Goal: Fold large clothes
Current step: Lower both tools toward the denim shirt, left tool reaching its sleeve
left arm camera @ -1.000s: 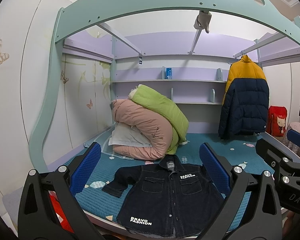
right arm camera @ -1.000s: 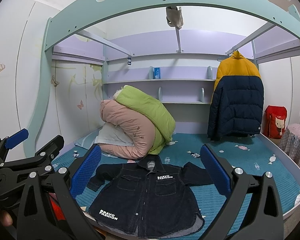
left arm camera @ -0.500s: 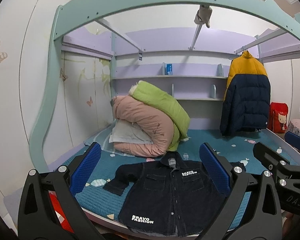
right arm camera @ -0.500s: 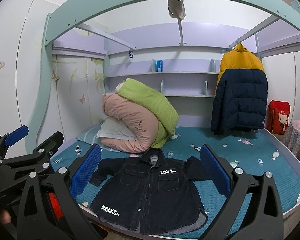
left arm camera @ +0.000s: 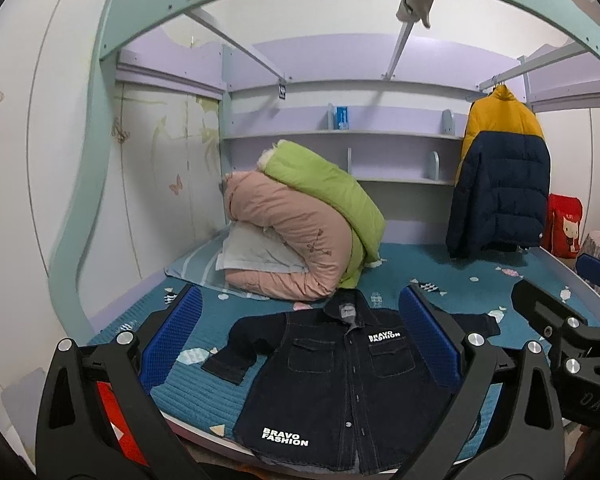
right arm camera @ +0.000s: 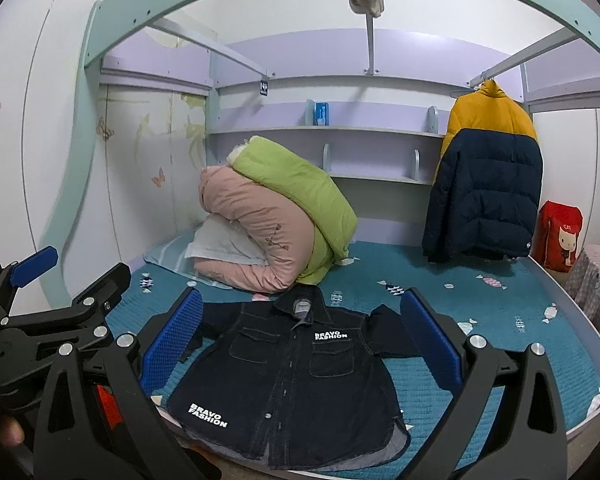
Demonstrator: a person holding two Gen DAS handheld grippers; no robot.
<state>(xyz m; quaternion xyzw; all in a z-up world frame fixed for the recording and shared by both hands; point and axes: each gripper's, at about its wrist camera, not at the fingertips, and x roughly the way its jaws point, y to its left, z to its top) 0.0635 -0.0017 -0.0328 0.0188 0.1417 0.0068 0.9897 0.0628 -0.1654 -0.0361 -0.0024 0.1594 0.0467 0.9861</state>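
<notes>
A dark denim jacket [left arm camera: 332, 376] with white "BRAVO FASHION" print lies flat and face up on the teal bed cover, collar away from me, hem at the near edge, sleeves spread. It also shows in the right wrist view [right arm camera: 296, 372]. My left gripper [left arm camera: 300, 340] is open and empty, held in front of the bed above the jacket. My right gripper [right arm camera: 300, 340] is open and empty, beside the left one. The right gripper shows at the right edge of the left wrist view [left arm camera: 572, 336]; the left gripper shows at the left edge of the right wrist view [right arm camera: 52, 312].
A pile of pink and green quilts [left arm camera: 300, 232] with a pillow sits at the back left of the bed [left arm camera: 480, 292]. A yellow and navy puffer coat [left arm camera: 500, 184] hangs at the back right. A red bag [left arm camera: 564, 224] stands beyond it. A teal arch frame [left arm camera: 100, 160] spans overhead.
Both grippers have moved closer to the bed and slightly down, so the jacket looks larger and nearer. Both stay open and empty.
</notes>
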